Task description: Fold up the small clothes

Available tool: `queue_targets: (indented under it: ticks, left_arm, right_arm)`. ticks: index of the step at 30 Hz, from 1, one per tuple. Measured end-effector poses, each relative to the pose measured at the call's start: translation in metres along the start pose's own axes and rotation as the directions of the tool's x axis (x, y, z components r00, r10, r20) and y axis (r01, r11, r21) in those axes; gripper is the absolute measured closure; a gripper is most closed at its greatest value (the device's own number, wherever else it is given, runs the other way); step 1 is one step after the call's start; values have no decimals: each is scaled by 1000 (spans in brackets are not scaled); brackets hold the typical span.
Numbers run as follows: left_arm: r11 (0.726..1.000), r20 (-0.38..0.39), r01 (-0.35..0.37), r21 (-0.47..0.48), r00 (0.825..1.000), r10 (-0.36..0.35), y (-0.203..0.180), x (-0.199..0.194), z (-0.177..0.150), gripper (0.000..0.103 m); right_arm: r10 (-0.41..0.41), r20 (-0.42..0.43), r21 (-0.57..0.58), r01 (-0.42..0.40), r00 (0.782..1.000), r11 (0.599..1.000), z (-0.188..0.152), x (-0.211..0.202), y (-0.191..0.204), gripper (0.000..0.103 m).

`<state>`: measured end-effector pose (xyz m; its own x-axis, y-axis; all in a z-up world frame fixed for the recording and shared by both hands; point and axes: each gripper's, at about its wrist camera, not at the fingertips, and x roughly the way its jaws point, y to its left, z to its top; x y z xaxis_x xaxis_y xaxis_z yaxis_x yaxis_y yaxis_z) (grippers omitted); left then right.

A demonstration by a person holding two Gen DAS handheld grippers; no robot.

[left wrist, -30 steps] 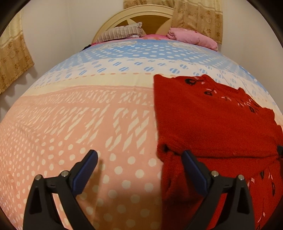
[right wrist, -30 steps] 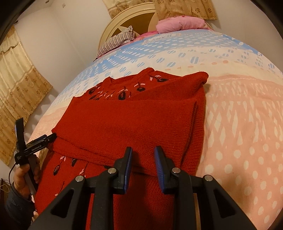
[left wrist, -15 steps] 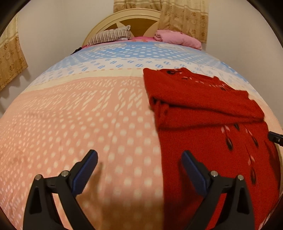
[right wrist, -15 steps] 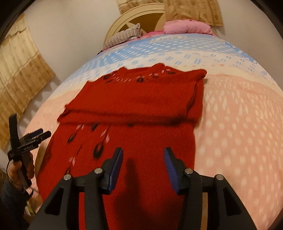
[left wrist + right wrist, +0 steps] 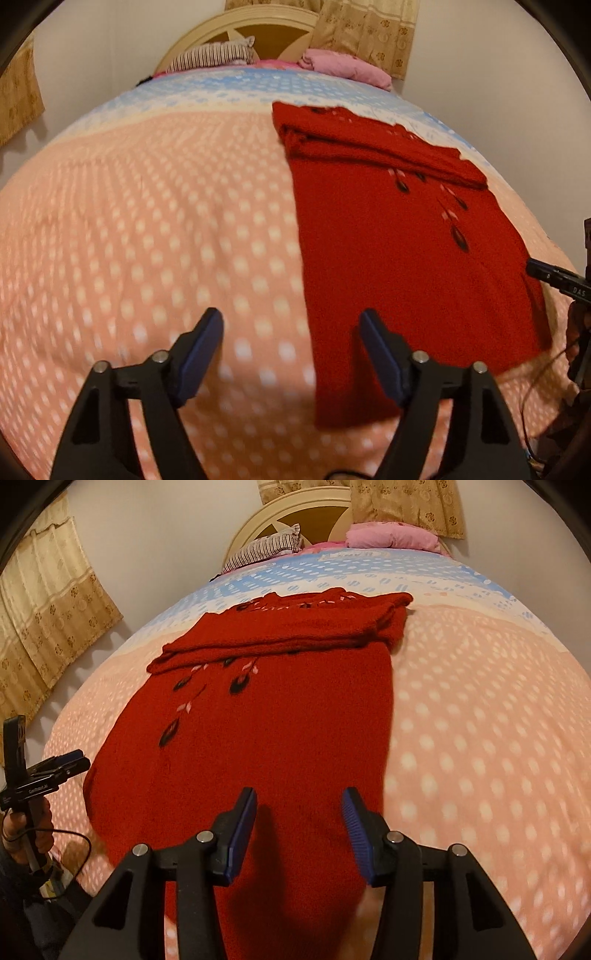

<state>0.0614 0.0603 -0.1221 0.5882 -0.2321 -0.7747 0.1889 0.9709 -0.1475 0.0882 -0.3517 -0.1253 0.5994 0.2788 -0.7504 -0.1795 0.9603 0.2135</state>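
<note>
Red knit sweater (image 5: pixel 280 716) lay centre frame on dotted bedspread (image 5: pixel 480 738), sleeves folded across. Left gripper (image 5: pixel 291 332) jaws just narrowed, apart, empty; right gripper (image 5: pixel 299 808) apart, empty above hem.

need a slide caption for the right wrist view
Open right claw above the near hem of a red knitted sweater, sleeves folded across, on a pink dotted bedspread.

Warm, dim indoor light tints both views yellowish. Each fisheye lens bulges the bedspread (image 5: pixel 155 229) into a dome and darkens the corners to black. Ahead of the left gripper (image 5: pixel 291 347) the spread's dots smear with motion blur; the same smear shows right of the right gripper (image 5: pixel 299 823). Soft shadows fall beneath both pairs of fingers, darkest on the red sweater (image 5: pixel 266 738)
</note>
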Motion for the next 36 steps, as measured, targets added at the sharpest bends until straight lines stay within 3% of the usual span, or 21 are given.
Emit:
queue_targets:
  ticks: [4, 8, 16, 17, 20, 23, 29, 33, 35, 36]
  left_arm:
    - [998, -33, 48, -39, 998, -49, -1, -6, -19, 33]
    - [994, -79, 94, -54, 992, -99, -2, 1, -32, 43]
    - [974, -100, 179, -136, 976, -193, 1, 11, -36, 45]
    - [973, -98, 184, -140, 975, -199, 2, 11, -37, 49]
    - [971, -99, 211, -114, 970, -223, -6, 5, -39, 82]
    - [978, -85, 198, -68, 975, -203, -14, -6, -39, 91]
    - [973, -45, 218, -69, 974, -222, -9, -15, -34, 91]
    - [969, -63, 225, -101, 971, -232, -5, 0, -33, 91]
    - [963, -55, 239, -125, 967, -247, -3, 1, -33, 86]
    - [962, -55, 244, -122, 966, -252, -3, 1, -33, 85]
  right_arm:
    - [-4, -8, 7, 4, 1000, 1000, -19, -14, -1, 53]
    - [-13, -13, -1, 13, 1000, 1000, -38, -25, 1, 53]
    - [13, -31, 49, -11, 999, 999, -63, -38, -3, 53]
    - [17, -36, 47, -15, 999, 999, -66, -38, -2, 53]
    - [15, -34, 40, -14, 999, 999, -71, -39, 1, 53]
    - [40, -38, 57, -38, 998, 998, -73, -43, 1, 53]
    - [82, -37, 106, -78, 996, 991, -80, -49, -5, 53]
    - [109, -39, 153, -102, 993, 983, -85, -43, -9, 53]
    - [114, -30, 159, -108, 993, 981, -86, -42, -9, 54]
    - [114, -29, 160, -108, 993, 981, -86, -43, -9, 62]
